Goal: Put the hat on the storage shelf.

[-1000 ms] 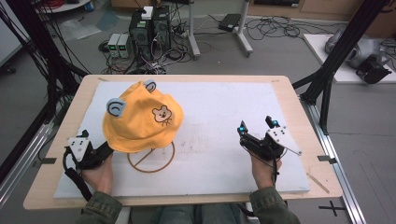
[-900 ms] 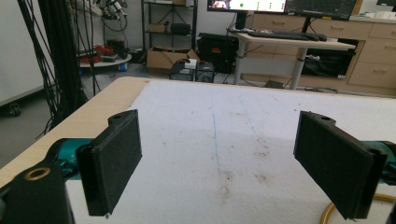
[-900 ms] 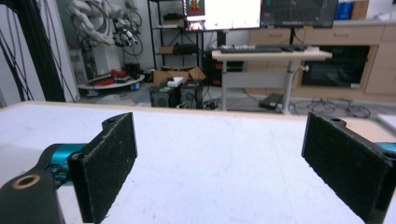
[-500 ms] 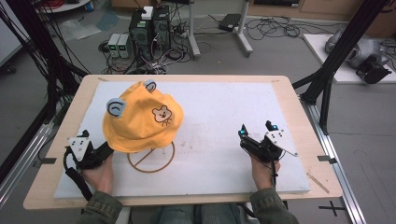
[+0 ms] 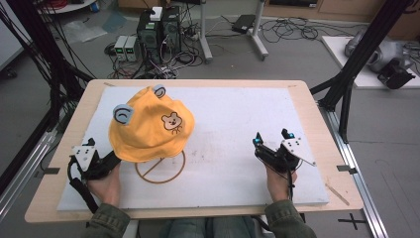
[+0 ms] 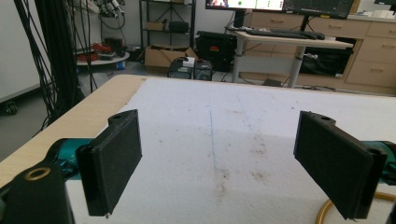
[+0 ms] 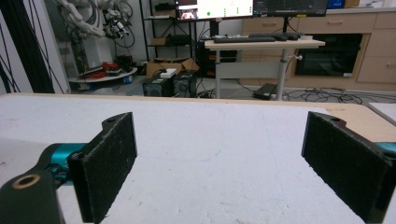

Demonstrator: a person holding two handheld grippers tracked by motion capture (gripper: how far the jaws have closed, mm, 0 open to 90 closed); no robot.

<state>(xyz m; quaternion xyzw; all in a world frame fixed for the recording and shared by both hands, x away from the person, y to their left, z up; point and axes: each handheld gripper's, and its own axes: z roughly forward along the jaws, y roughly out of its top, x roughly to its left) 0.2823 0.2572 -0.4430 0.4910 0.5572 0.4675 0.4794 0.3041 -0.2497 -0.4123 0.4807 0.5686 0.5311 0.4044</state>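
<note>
On the surface (image 5: 237, 124) in the high view, a yellow hat (image 5: 148, 126) with a little bear face sits on a wire stand (image 5: 161, 168) at the left side, with the left claw (image 5: 106, 161) just beside its brim and the right claw (image 5: 270, 144) well apart over on the right. The left claw view has its jaws spread wide with nothing between them, plus a bit of the stand's ring at the bottom right corner. Same deal in the right claw view, jaws wide over bare white board.

Yellow bear hat (image 5: 151, 124) on stand, left gripper (image 5: 110, 159) beside, right gripper (image 5: 271, 142) apart
</note>
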